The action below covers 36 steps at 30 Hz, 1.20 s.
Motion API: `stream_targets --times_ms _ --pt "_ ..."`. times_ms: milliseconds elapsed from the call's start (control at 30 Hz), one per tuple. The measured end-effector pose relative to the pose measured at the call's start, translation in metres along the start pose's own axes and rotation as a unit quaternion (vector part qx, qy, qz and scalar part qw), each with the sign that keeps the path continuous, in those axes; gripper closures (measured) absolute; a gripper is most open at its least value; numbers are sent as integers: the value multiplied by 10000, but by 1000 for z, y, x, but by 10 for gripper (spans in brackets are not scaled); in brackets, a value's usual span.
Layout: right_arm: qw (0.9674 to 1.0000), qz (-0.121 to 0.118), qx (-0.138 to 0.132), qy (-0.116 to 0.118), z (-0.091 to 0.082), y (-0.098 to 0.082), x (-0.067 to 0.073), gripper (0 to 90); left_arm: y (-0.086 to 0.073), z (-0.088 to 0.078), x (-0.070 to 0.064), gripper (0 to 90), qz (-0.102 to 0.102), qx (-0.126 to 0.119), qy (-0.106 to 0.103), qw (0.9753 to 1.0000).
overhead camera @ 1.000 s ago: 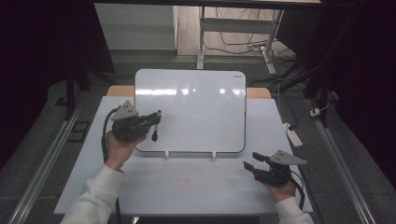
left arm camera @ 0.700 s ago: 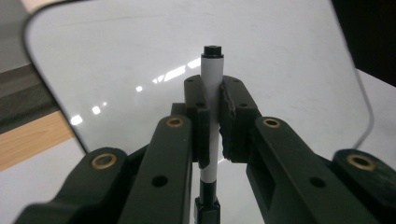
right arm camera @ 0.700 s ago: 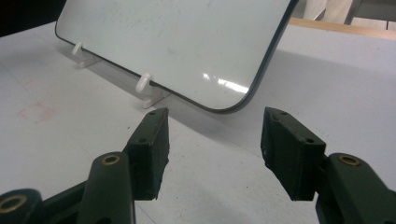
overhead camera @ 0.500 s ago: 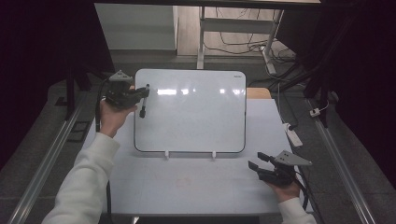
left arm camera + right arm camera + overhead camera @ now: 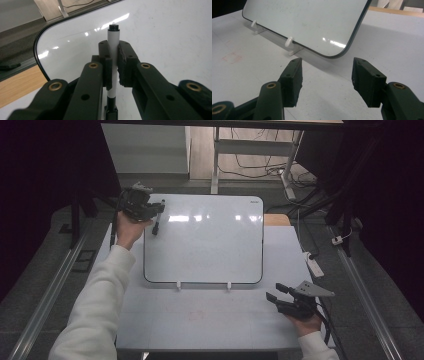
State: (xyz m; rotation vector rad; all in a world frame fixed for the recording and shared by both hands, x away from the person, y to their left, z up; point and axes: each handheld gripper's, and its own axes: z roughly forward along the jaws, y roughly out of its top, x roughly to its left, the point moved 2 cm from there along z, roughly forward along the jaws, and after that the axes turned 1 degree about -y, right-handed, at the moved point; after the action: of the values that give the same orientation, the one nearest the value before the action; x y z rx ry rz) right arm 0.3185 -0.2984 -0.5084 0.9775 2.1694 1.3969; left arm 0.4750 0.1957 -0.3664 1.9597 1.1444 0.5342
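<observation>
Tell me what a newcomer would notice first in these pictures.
First, the large whiteboard propped on two small white stands in the middle of the table, its surface blank and glossy. Next, the left gripper at the board's far left corner, shut on a white marker. The right gripper sits open at the table's near right.

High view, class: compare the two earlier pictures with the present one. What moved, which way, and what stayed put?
The left tongs, shut on the marker, travelled from the near left part of the whiteboard away from the person to its far left corner. The marker stayed gripped throughout. The right tongs shifted only slightly and remain open near the table's near right corner. The whiteboard did not move.
</observation>
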Motion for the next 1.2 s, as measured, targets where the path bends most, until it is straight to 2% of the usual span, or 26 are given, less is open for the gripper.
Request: stream_targets --times_ms 167,400,600,767,867,933,1033,1100,1200 --pt "10000 -6 41 35 2 -1 1 418 2 11 -1 812 22 16 131 9999" --pt "10000 -5 49 33 2 -1 0 417 3 20 -6 802 241 119 353 9990" --pt "10000 -16 46 42 3 -1 1 416 3 24 -9 792 346 147 483 9981" --pt "10000 -7 38 44 2 -1 0 415 2 25 -11 720 414 190 564 9974" --pt "10000 -10 25 34 2 -1 0 414 2 19 -13 620 475 120 597 9970" --pt "10000 -11 18 28 2 -1 0 413 0 12 -15 547 511 -14 540 9972" --pt "10000 -16 -3 34 1 -1 0 412 -7 -1 -19 470 452 -198 421 9979" --pt "10000 -28 2 52 2 -1 -1 411 -14 -9 -22 433 352 -276 206 9988" --pt "9999 -128 36 36 2 -1 0 408 -33 -21 -29 397 420 -315 8 9986"
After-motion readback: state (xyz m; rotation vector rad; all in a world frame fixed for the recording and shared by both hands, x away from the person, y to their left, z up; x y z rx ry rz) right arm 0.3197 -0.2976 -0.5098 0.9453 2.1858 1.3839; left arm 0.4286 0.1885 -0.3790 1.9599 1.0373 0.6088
